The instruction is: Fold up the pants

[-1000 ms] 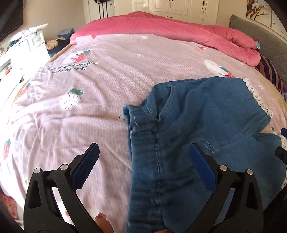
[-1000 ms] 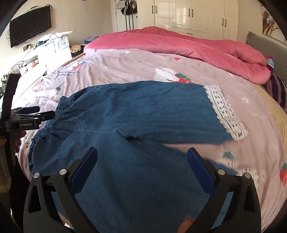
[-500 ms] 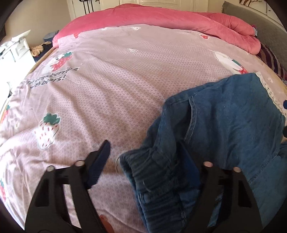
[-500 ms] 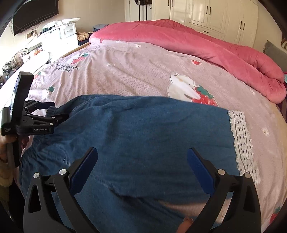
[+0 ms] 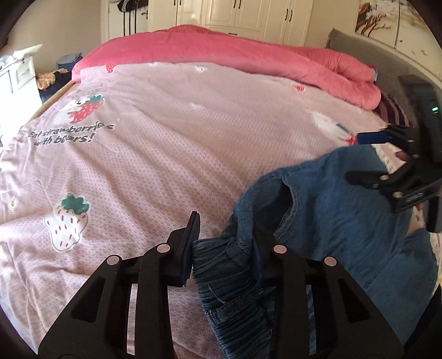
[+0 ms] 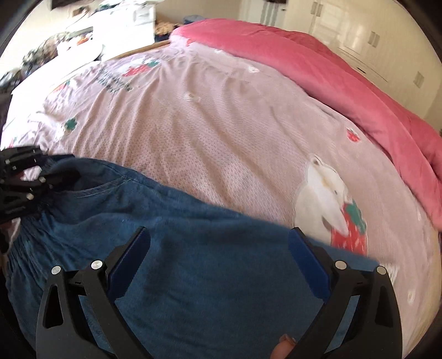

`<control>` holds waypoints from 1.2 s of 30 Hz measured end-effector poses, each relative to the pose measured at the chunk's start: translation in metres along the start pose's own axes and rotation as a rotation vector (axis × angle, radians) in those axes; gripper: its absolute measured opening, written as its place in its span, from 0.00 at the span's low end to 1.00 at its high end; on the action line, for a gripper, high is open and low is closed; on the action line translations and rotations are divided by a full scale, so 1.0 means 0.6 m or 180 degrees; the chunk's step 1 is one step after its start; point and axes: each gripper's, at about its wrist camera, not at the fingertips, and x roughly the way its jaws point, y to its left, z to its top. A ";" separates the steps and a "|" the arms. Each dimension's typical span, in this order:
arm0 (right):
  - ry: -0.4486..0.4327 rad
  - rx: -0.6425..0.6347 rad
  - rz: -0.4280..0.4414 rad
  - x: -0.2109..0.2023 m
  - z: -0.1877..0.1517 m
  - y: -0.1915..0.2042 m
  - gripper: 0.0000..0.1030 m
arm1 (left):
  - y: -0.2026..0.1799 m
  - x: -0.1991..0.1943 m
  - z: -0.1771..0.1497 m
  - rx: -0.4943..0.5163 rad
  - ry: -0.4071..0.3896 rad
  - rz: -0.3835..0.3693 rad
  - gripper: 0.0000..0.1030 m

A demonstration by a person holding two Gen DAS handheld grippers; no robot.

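Observation:
Blue denim pants (image 5: 345, 221) lie on the pink strawberry-print bedcover (image 5: 165, 154). My left gripper (image 5: 226, 229) has its jaws closing on the gathered elastic waistband (image 5: 221, 276). The bunched cloth fills the gap and touches both pads. In the right wrist view the pants (image 6: 207, 276) spread below my right gripper (image 6: 218, 232), which hovers open over the flat denim, gripping nothing. The left gripper (image 6: 22, 176) shows at that view's left edge, at the waistband. The right gripper (image 5: 362, 157) also appears at the far right of the left wrist view, above the pants.
A rose-pink blanket (image 5: 248, 55) is heaped along the far side of the bed. White wardrobes (image 5: 248, 16) stand behind it and a white dresser (image 5: 16, 74) to the left. A grey headboard (image 5: 359, 47) runs at the right. A fingertip (image 6: 281, 348) shows under the right gripper.
The left jaws have narrowed from wide open to pinching the waistband, which now bunches up between them. The right gripper has slid along the pants and rolled, still open.

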 end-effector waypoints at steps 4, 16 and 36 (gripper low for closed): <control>0.0159 -0.0443 0.0076 0.031 0.019 0.014 0.96 | 0.010 -0.019 0.005 -0.0068 -0.0130 -0.0044 0.24; 0.0283 -0.0704 0.0305 0.050 0.018 0.062 0.08 | 0.009 -0.031 0.005 0.0004 -0.0267 -0.0039 0.24; -0.0482 0.0126 0.0163 -0.208 -0.111 0.105 0.05 | -0.052 -0.156 -0.046 0.0333 -0.0713 -0.0222 0.25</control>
